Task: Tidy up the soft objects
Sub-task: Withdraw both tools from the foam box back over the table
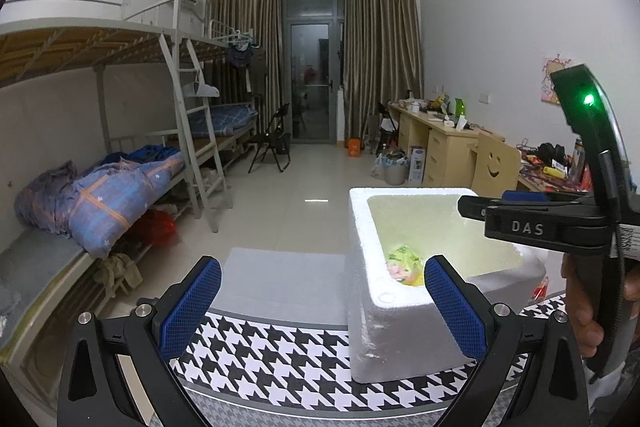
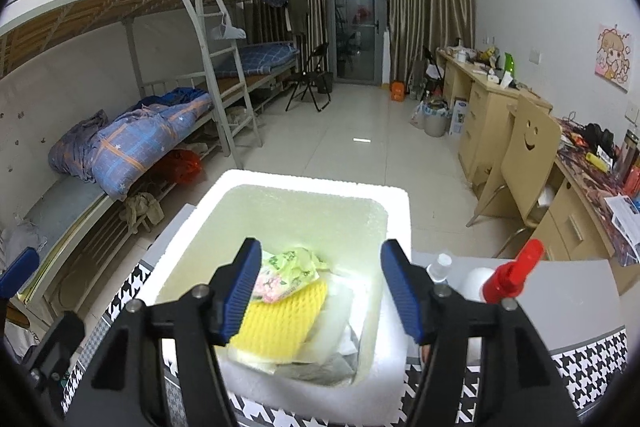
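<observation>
Right wrist view: hovering over white foam box (image 2: 394,203), right gripper (image 2: 320,287) spread wide, empty, above yellow mesh sponge (image 2: 280,323) and green printed cloth (image 2: 296,261) already gathered inside; left gripper (image 1: 322,301) likewise gaping, empty.

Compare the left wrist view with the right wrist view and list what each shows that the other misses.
Left wrist only: the right tool reaching over the foam box, and the foam lid beside it.
Right wrist only: yellow sponge, red-capped spray bottle.
Both: the box, the green floral cloth inside it, the houndstooth tablecloth.
</observation>
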`<action>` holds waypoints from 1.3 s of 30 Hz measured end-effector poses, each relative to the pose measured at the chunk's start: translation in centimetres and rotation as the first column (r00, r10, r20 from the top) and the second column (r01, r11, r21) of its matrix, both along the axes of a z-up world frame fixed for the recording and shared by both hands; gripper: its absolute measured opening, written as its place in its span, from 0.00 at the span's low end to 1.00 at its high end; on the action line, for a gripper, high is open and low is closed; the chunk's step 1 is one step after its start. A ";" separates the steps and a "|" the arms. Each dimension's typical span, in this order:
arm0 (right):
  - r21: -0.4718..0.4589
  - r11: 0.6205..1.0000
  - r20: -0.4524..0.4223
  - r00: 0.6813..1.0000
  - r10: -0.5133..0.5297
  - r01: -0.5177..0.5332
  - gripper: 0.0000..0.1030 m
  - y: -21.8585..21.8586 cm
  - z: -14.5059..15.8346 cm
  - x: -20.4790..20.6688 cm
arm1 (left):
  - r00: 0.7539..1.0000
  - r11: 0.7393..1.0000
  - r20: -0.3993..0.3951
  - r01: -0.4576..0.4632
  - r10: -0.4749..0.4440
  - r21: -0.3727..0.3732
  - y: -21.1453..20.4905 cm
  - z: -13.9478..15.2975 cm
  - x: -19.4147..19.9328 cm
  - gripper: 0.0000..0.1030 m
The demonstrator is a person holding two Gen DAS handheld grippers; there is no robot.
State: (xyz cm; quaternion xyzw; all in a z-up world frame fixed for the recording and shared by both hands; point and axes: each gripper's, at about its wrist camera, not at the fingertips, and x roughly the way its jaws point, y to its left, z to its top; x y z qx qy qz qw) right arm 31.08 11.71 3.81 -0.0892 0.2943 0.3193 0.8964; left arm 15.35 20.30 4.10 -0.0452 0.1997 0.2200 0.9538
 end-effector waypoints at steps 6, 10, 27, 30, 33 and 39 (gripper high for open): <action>0.007 1.000 0.027 1.000 -0.001 0.001 0.67 -1.3 1.2 -1.9 | 1.000 1.000 0.019 0.010 -0.010 0.002 -0.8 0.5 -1.0 0.99; 0.023 1.000 0.053 0.999 -0.002 0.001 0.72 -2.4 2.0 -3.4 | 1.000 1.000 0.021 0.018 -0.018 0.003 -1.7 0.8 -1.6 0.99; 0.081 0.996 0.160 0.986 -0.040 0.027 0.93 -7.5 3.7 -10.7 | 0.997 0.999 0.065 0.051 -0.052 0.014 -6.1 2.6 -5.7 0.99; 0.090 0.996 0.166 0.985 -0.037 0.022 0.93 -8.4 3.9 -11.9 | 0.996 0.998 0.072 0.058 -0.059 0.020 -6.7 2.9 -6.3 0.99; 0.096 0.995 0.176 0.984 -0.037 0.020 0.94 -9.2 4.0 -12.9 | 0.995 0.997 0.076 0.068 -0.070 0.032 -7.5 3.2 -7.0 0.99; 0.106 0.994 0.188 0.981 -0.049 0.029 0.94 -10.7 4.2 -14.8 | 0.992 0.995 0.091 0.088 -0.092 0.046 -9.0 3.7 -8.8 0.99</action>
